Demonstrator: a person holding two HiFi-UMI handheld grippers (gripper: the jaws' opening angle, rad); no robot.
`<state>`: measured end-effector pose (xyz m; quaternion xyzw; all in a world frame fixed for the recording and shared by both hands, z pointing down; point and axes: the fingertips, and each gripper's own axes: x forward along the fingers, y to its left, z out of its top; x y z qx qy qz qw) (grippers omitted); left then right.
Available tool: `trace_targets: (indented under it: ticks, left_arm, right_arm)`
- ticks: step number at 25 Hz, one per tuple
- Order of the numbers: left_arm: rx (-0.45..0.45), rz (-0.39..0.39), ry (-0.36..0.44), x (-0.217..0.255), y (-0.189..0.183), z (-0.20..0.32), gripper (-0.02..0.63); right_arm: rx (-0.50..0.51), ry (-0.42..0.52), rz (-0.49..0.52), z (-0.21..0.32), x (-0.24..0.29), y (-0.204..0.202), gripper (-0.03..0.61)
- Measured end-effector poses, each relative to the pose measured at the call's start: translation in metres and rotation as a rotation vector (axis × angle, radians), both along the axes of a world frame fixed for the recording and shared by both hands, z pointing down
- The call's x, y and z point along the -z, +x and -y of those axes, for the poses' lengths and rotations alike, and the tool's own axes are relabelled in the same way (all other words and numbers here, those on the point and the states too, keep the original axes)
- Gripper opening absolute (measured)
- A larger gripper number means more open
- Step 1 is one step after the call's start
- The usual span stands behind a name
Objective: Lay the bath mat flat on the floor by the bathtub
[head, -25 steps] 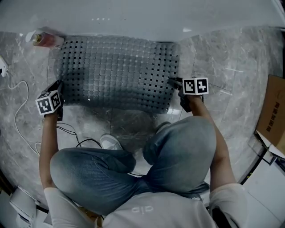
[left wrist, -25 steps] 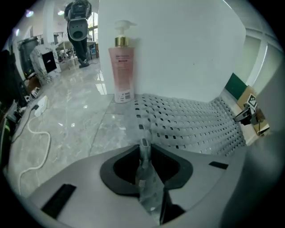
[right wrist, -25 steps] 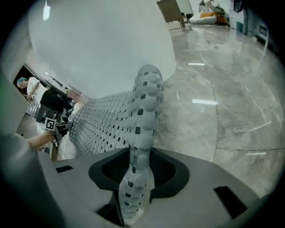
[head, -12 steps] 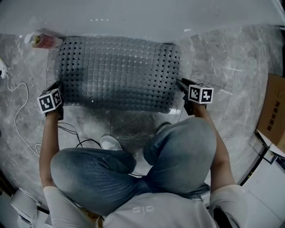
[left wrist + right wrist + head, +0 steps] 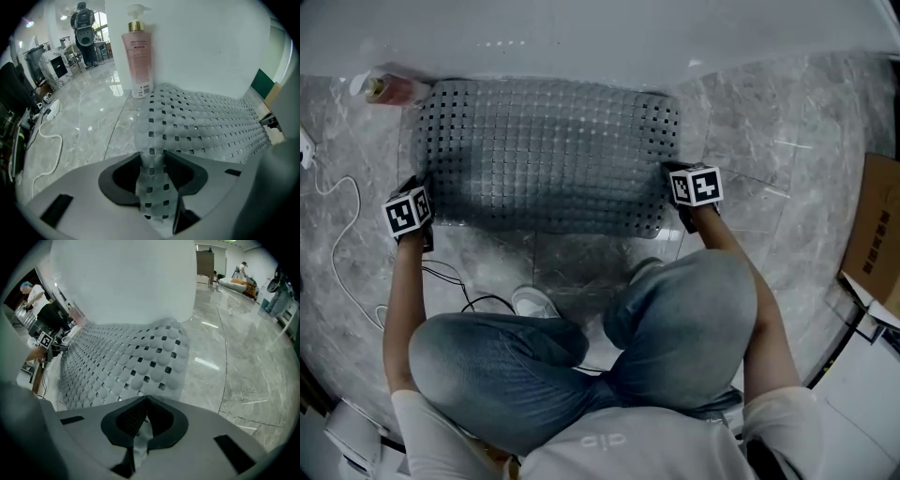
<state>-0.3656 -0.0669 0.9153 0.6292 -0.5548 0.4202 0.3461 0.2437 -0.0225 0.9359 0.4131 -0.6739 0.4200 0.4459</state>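
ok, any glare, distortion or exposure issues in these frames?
Head view: fisheye bows the bathtub rim; bath mat darker at its left end. Left gripper view: black vignetted corners, window glare on the floor, bottle fairly sharp. Right gripper view: bathtub wall nearly blown out, bright streaks on the floor.

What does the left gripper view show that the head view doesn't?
Only the left gripper view: the bath mat's edge bunched up between the jaws of the left gripper, which have just been opening, plus the bright room stretching far behind. Only the head view: the person's jeans, the right gripper at the mat's other end, a cardboard box, and the whole mat at once. Both: the mat, the pink bottle, the white bathtub and the grey floor.
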Motion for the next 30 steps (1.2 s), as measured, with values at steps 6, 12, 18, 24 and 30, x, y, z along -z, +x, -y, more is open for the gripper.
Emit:
trace_targets:
  ticks: [6,12,18,24,30]
  left_arm:
    - [-0.048,0.069,-0.021,-0.006,-0.003,-0.004,0.21]
    - [-0.027,-0.02,-0.004,-0.008,-0.003,-0.002,0.264]
    - [-0.042,-0.014,0.004,-0.009,-0.002,-0.003,0.267]
    - [-0.045,-0.012,0.02,0.015,0.004,0.007,0.276]
    - [0.014,-0.045,0.148,0.114,0.036,0.018,0.034]
  right_arm:
    - [-0.036,0.019,0.011,0.011,0.011,0.0,0.028]
    - [-0.054,0.145,0.009,0.057,0.022,0.0,0.026]
    - [0.014,0.093,-0.044,0.058,0.007,0.001,0.026]
    - [0.009,0.14,0.044,0.071,0.049,-0.002,0.026]
    - [0.038,0.206,0.072,0.073,0.159,-0.01,0.026]
